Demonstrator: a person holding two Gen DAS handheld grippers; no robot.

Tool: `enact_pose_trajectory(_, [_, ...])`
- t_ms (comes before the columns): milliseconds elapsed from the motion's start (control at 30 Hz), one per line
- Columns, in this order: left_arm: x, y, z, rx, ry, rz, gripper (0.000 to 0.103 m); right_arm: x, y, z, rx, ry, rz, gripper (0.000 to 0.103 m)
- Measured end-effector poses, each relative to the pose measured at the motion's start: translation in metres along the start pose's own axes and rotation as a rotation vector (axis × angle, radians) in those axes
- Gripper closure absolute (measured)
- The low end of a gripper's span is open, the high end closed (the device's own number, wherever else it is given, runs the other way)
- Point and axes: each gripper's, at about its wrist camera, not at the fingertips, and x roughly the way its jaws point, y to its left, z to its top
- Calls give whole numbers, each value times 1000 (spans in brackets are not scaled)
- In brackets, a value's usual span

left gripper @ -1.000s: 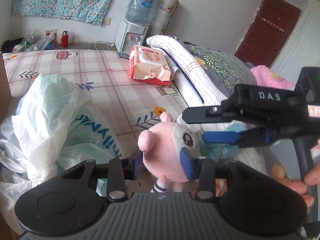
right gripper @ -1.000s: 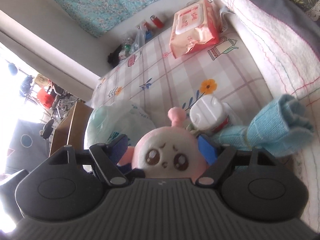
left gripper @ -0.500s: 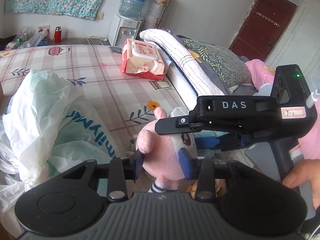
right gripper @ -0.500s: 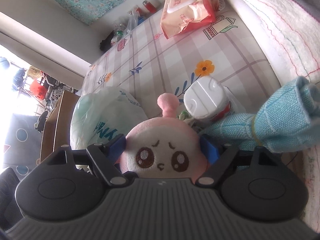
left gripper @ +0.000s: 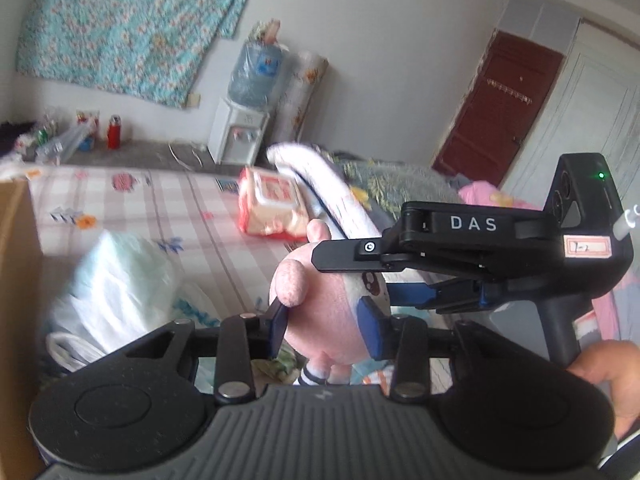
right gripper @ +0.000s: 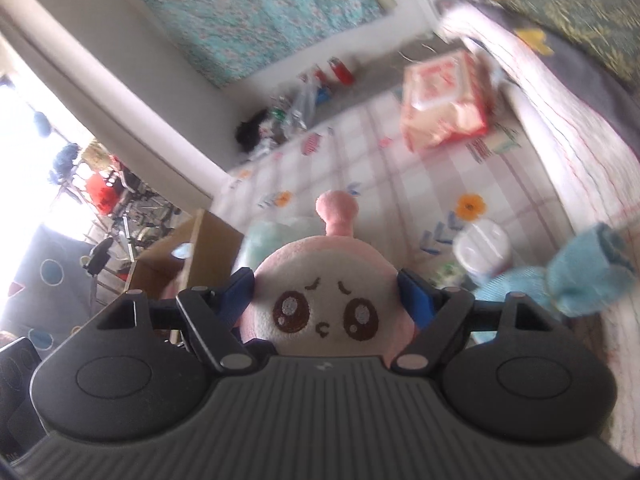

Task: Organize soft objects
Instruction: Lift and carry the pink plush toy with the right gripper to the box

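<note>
A pink plush toy with a white face is held in the air above the bed. My left gripper is shut on its body, one blue pad on each side. My right gripper is shut on its head, with the face turned toward the camera. The right gripper also shows in the left wrist view, reaching in from the right. A light blue rolled towel lies on the bed at the right.
A white plastic bag lies on the plaid bedsheet. A wet-wipes pack, a white jar, folded blankets and a cardboard box at the left are near. A water dispenser stands by the wall.
Both grippers have lifted the plush toy up off the bed. The views have swung upward and blurred. The cardboard box has come into sight at the left.
</note>
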Motion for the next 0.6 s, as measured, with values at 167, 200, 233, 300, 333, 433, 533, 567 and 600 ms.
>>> enact_pose_trajectory(167, [-52, 16, 14, 2, -103, 81, 63, 2, 64, 7, -93, -16, 86, 25])
enact_pose_trajectory(200, [-62, 20, 17, -1, -118, 104, 63, 6, 80, 8, -112, -12, 107, 25])
enact_pose_trajectory(233, [-74, 26, 21, -3, -134, 132, 63, 11, 94, 8, -127, -6, 127, 25])
enact_pose_trajectory(300, [-94, 39, 25, -15, -159, 181, 63, 22, 122, 8, -159, 10, 169, 25])
enact_pose_trajectory(333, [-106, 47, 27, -23, -172, 207, 63, 29, 137, 7, -175, 21, 191, 25])
enact_pose_trajectory(433, [-136, 72, 28, -58, -197, 275, 63, 52, 185, 2, -231, 69, 250, 25])
enact_pose_trajectory(533, [-159, 106, 27, -117, -204, 339, 63, 82, 230, -7, -287, 129, 276, 25])
enact_pose_trajectory(567, [-163, 117, 26, -139, -200, 357, 63, 94, 244, -12, -306, 149, 278, 25])
enact_pose_trajectory(600, [-166, 127, 24, -160, -194, 372, 63, 106, 255, -16, -319, 173, 277, 25])
